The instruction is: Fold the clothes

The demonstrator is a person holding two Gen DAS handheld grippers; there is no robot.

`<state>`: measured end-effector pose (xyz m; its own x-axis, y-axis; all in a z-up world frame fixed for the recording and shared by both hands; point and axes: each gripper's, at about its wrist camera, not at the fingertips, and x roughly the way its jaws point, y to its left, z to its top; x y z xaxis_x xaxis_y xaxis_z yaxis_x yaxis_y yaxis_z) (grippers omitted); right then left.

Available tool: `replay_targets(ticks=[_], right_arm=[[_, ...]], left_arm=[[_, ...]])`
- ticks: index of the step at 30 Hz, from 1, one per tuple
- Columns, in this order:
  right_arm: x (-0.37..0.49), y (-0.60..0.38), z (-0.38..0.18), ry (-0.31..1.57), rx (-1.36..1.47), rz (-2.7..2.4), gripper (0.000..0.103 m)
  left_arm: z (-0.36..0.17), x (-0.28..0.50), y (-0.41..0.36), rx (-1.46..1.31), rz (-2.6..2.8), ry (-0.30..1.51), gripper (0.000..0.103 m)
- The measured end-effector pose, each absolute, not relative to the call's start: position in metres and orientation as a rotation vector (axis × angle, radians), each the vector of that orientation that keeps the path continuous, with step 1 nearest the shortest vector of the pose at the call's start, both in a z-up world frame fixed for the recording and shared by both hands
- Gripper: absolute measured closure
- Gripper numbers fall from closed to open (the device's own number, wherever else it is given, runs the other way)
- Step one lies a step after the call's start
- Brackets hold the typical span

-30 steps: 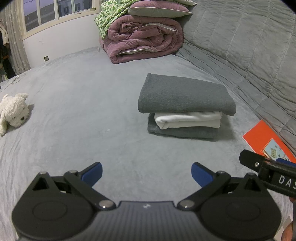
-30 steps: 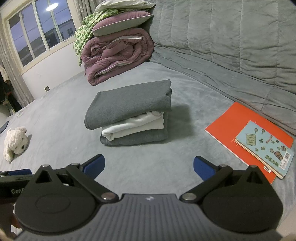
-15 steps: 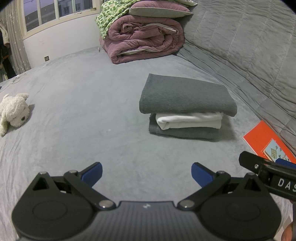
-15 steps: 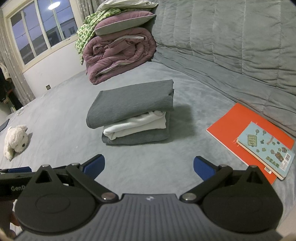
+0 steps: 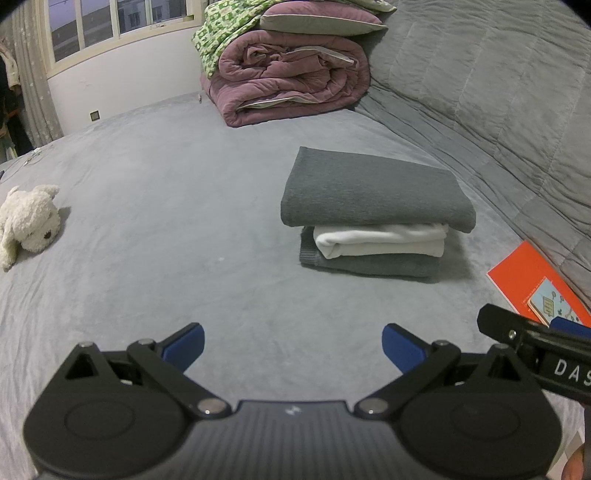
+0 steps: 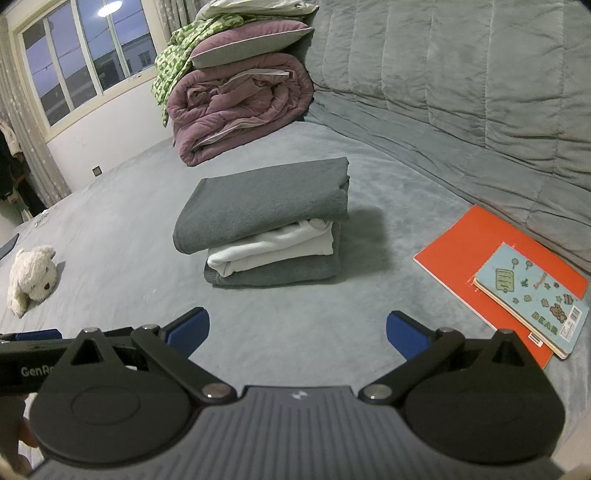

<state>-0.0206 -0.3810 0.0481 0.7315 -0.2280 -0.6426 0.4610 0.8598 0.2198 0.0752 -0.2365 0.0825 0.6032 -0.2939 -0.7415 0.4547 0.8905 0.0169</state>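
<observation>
Left wrist view takes in a wide grey bed cover [image 5: 155,206], with a quilted grey backrest [image 5: 509,96] rising along its right side. At the far end sits a rolled mauve duvet [image 5: 291,88], topped by a mauve pillow [image 5: 317,22] and a green patterned cloth [image 5: 225,33]. Near the middle of the cover lies the stack of 3 folded clothes [image 5: 373,218]: a grey piece on top, a white piece between, a darker grey piece at the bottom. An orange folder [image 6: 495,258] lies well to the right of the stack, with a pale blue notebook [image 6: 532,291] resting on it. A white plush dog [image 6: 31,278] lies on its side far to the left. Left gripper [image 5: 293,345] hovers over bare cover short of the stack, its blue-padded jaws spread wide and holding nothing. Right gripper [image 6: 297,332] is likewise spread wide and empty, just beside the left one.
</observation>
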Motion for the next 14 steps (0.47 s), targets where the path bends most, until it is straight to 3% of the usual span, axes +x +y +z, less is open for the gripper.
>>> replay_targets(ticks=[14], right_arm=[[-0.0199,-0.3785,0.0478,0.651,0.378,-0.388,0.000]], left_arm=[[0.0820,0.0757,-0.2345,0.212,-0.430,0.815,0.001]])
